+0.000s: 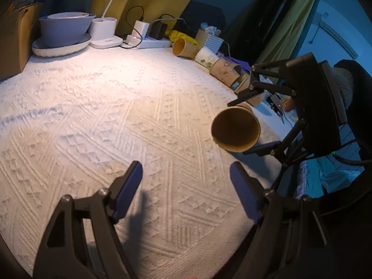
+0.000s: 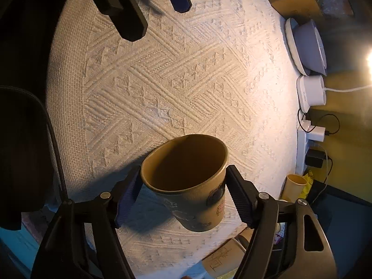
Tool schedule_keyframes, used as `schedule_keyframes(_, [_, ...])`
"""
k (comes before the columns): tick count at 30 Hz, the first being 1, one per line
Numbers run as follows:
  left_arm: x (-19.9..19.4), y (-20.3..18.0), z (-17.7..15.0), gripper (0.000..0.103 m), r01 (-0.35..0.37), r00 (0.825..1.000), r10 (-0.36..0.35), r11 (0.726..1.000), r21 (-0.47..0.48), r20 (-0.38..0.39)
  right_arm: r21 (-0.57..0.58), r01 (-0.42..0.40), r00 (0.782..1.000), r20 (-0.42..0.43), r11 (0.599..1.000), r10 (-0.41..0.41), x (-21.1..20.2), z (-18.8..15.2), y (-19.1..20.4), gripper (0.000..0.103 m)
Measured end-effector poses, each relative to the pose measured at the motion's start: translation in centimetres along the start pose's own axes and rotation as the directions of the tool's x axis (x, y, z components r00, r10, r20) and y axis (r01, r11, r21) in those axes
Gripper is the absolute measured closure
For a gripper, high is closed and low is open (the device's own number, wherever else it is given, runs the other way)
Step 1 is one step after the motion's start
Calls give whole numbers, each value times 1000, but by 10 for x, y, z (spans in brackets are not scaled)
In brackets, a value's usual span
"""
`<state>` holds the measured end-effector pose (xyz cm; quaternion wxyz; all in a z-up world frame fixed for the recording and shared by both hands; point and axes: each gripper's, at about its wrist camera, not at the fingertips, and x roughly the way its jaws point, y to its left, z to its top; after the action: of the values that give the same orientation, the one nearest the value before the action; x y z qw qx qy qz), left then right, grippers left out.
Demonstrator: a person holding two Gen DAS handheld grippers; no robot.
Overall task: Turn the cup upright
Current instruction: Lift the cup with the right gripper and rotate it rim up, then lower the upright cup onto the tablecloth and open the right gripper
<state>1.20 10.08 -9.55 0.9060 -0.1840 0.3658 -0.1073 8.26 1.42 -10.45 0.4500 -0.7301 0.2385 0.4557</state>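
Note:
A brown paper cup [image 2: 186, 181] with printed stickers is held between the fingers of my right gripper [image 2: 183, 193], lifted above the white textured cloth [image 2: 162, 81] and tilted, its open mouth facing the camera. In the left wrist view the same cup [image 1: 236, 129] hangs in the right gripper [image 1: 246, 125] at the table's right side, mouth toward me. My left gripper [image 1: 186, 183] is open and empty, low over the cloth [image 1: 116, 104], to the left of the cup.
Several paper cups [image 1: 204, 55] lie on their sides at the back right edge. A grey bowl on a white plate [image 1: 62, 32], a white lamp base [image 1: 104, 34], chargers and a power strip [image 1: 148, 39] line the back. A cardboard box [image 1: 14, 41] stands at the left.

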Motion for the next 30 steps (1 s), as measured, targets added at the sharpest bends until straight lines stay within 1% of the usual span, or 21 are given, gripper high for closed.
schedule_keyframes(6, [2, -4, 1, 24, -11, 1000, 11, 1000, 5, -5, 21, 27, 999, 29, 999, -28, -7, -2, 0, 31])
schedule_keyframes(9, [2, -6, 4, 24, -17, 1000, 17, 1000, 11, 1, 71, 49, 997, 53, 996, -53, -15, -6, -6, 31])
schedule_keyframes(13, [4, -7, 8, 24, -25, 1000, 25, 1000, 13, 11, 194, 80, 989, 110, 978, -103, -23, -13, -14, 31])
schedule_keyframes(15, [3, -8, 11, 24, -32, 999, 31, 999, 19, 22, 271, 90, 980, 147, 958, -134, -28, -17, -17, 31])
schedule_keyframes(16, [2, -8, 12, 24, -36, 999, 35, 999, 22, 26, 335, 86, 972, 177, 938, -152, -32, -21, -21, 31])
schedule_keyframes(17, [2, -8, 13, 24, -41, 999, 40, 999, 22, 35, 369, 83, 967, 193, 926, -164, -33, -23, -22, 31])
schedule_keyframes(20, [2, -9, 19, 24, -57, 997, 56, 998, 14, 54, 512, 69, 941, 252, 856, -226, -40, -34, -28, 31])
schedule_keyframes(23, [3, -12, 25, 24, -76, 994, 75, 997, 12, 74, 652, 9, 907, 314, 758, -282, -45, -49, -34, 31])
schedule_keyframes(24, [3, -13, 26, 24, -77, 994, 76, 997, 9, 79, 696, -5, 895, 323, 718, -307, -46, -54, -35, 31])
schedule_keyframes(25, [4, -15, 28, 24, -75, 994, 74, 997, 7, 84, 749, -42, 879, 343, 662, -332, -48, -61, -37, 31])
schedule_keyframes(26, [5, -17, 30, 24, -78, 993, 77, 997, 7, 90, 776, -70, 865, 361, 627, -349, -50, -66, -37, 31])
schedule_keyframes(27, [6, -18, 31, 24, -82, 992, 81, 997, 8, 94, 807, -95, 849, 371, 583, -375, -51, -70, -36, 31])
schedule_keyframes(29, [9, -22, 33, 24, -90, 991, 89, 996, 13, 96, 844, -136, 830, 383, 519, -405, -52, -77, -34, 31])
schedule_keyframes(30, [11, -24, 35, 24, -95, 991, 93, 995, 16, 96, 865, -165, 815, 390, 473, -428, -52, -82, -32, 31])
